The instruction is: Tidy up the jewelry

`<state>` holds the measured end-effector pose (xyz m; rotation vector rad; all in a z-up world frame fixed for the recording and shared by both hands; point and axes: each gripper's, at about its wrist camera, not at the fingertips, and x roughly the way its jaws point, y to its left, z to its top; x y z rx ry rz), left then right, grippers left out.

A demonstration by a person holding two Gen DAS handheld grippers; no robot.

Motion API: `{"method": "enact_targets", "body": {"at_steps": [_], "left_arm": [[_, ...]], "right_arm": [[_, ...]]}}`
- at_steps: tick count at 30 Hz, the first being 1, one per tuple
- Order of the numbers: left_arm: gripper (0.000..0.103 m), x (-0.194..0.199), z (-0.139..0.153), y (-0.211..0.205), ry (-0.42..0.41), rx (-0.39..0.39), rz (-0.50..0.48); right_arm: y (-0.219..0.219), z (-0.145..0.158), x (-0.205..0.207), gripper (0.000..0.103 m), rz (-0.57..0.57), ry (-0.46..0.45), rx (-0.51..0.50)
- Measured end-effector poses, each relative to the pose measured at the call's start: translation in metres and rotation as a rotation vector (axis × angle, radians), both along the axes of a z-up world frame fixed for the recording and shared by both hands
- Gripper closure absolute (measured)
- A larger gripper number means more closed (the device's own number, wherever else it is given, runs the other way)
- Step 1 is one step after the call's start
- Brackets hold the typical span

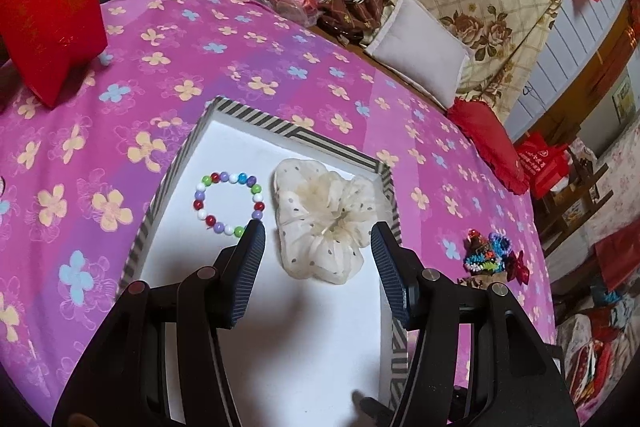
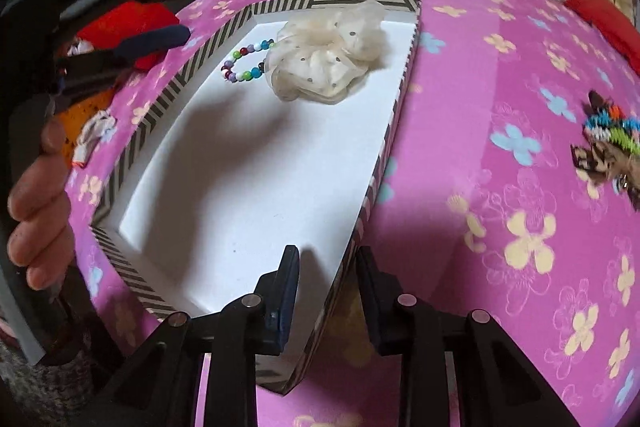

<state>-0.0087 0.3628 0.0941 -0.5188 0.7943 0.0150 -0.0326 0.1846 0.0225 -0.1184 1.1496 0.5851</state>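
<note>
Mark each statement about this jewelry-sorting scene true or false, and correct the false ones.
1. The beaded bracelet lies inside the striped box. True.
2. The cream scrunchie lies on the tablecloth outside the box. False: it lies in the box beside the bracelet.
3. The left gripper holds the scrunchie. False: its fingers are open, holding nothing.
4. A colourful pile of accessories sits on the floral cloth outside the box. True.
5. The right gripper is empty. True.
</note>
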Motion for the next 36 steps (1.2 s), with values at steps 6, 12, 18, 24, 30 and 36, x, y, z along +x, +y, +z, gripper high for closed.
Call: {"method": "enact_targets", "body": {"at_steps": [6, 12, 18, 24, 30, 36], "left_arm": [[0.048, 0.001, 0.001, -0.002, -0.008, 0.012, -0.004], [0.048, -0.002, 0.015, -0.032, -0.044, 0.075, -0.052], [0.048, -0.014, 0.024, -0.085, -0.069, 0.103, -0.201], [0.048, -0.015, 0.013, -0.131, -0.066, 0.150, -0.336], [0.048, -0.001, -0.011, -0.146, 0.004, 0.159, -0.372], [0.048, 0.000, -0.018, -0.148, 0.028, 0.157, -0.382]], "right_arm": [[-0.007, 0.001, 0.003, 0.074, -0.003, 0.009, 0.046], [-0.072, 0.035, 0.001, 0.056, -0.076, -0.097, 0.080], [-0.185, 0.053, 0.063, 0.056, -0.388, -0.206, -0.021], [-0.214, 0.045, 0.138, 0.056, -0.460, -0.181, -0.041], [-0.209, 0.013, 0.149, 0.061, -0.461, -0.021, 0.069], [-0.184, 0.005, 0.094, 0.062, -0.287, 0.035, 0.103]]}}
